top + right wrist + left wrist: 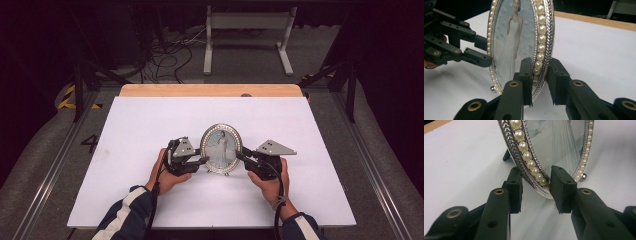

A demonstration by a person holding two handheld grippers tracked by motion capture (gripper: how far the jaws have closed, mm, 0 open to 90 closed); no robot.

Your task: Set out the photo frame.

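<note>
Standing upright near the middle of the white table [150, 130], the oval picture frame [220, 148] sits between my two tools. My left gripper [204, 161] straddles the frame's left rim, pads around the pearl edge, though I cannot tell whether they press. My right gripper [240, 155] clamps the frame's right rim, front and back. No lettering is readable on the frame.

bright even light on the white table [150, 125], dark surroundings, soft shadows, slight blur.
</note>
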